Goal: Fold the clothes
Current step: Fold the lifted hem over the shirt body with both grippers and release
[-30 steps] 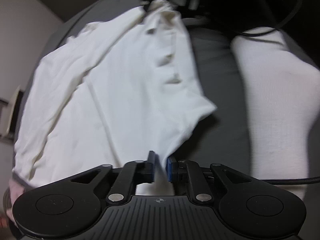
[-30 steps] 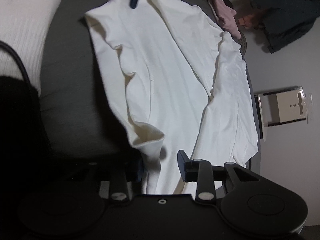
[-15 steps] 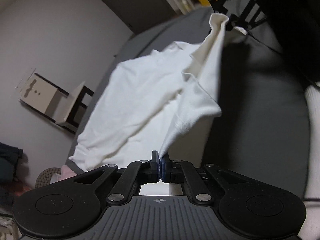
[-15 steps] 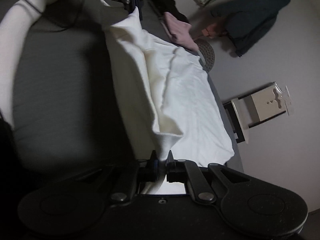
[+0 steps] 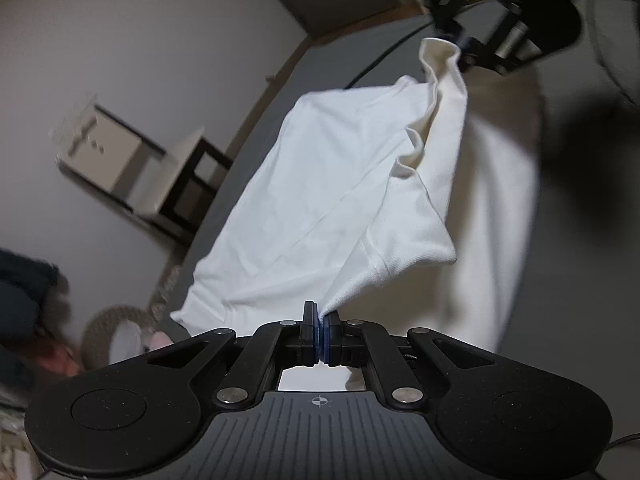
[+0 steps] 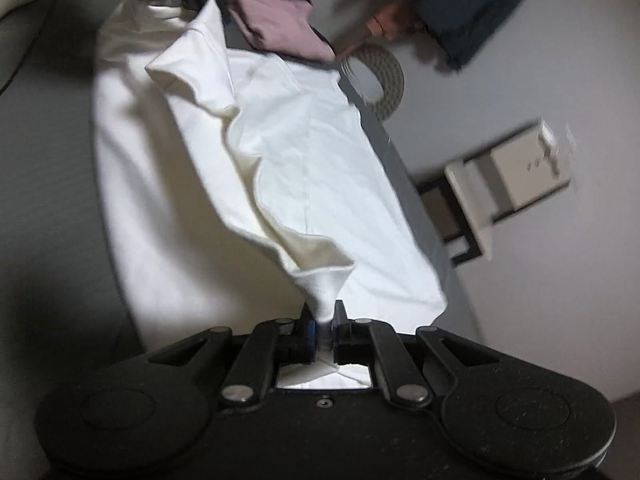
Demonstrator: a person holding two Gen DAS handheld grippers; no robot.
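The left gripper (image 5: 321, 334) has its blue pads pressed together on a pinch of the white shirt (image 5: 320, 184), at one end of its raised edge. The right gripper (image 6: 323, 328) clamps the other end of that edge, jaws nearly closed around bunched fabric.

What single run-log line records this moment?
step: fold | left gripper: shut on white shirt | right gripper: shut on white shirt | shirt edge lifted off grey surface
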